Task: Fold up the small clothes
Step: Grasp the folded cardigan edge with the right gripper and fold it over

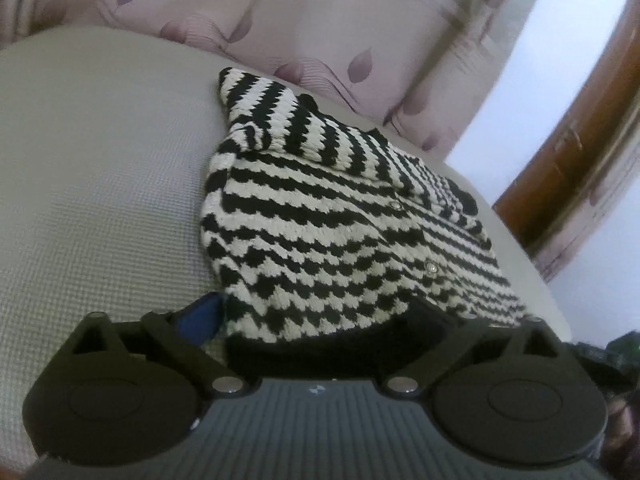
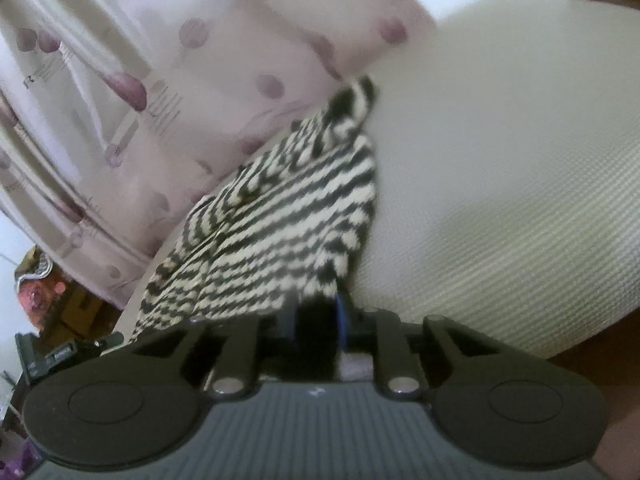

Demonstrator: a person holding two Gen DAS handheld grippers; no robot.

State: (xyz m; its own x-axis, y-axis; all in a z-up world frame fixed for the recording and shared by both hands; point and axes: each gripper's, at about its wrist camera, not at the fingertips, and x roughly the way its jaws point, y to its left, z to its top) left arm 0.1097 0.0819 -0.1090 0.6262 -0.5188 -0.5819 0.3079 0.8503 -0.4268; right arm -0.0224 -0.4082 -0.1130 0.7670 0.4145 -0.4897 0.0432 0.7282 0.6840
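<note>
A: Where was the striped cardigan (image 1: 320, 216) when you looked along the left gripper (image 1: 320, 320)?

B: Straight ahead of it, lying on the grey textured cushion (image 1: 100, 180). Its near hem reached right in between the fingers, which stood wide apart. One blue pad (image 1: 200, 316) showed just left of the hem, not pressing on the knit.

A: So that gripper held nothing?

B: As far as I could see, no. The hem lay between the spread fingers, loose.

A: And the right gripper (image 2: 320, 320)?

B: Its fingers were drawn close together on the near corner of the cardigan (image 2: 272, 232). The fabric ran forward and to the left from the pinch, and the cushion (image 2: 500, 200) spread out to the right of it. That view was blurred, so I couldn't make out finer detail.

A: Anything beyond the cardigan?

B: A pale curtain (image 1: 320, 20) with purple leaf shapes hung past the far edge of the cushion, and a brown wooden door (image 1: 580, 140) stood off to the left gripper's right.
</note>
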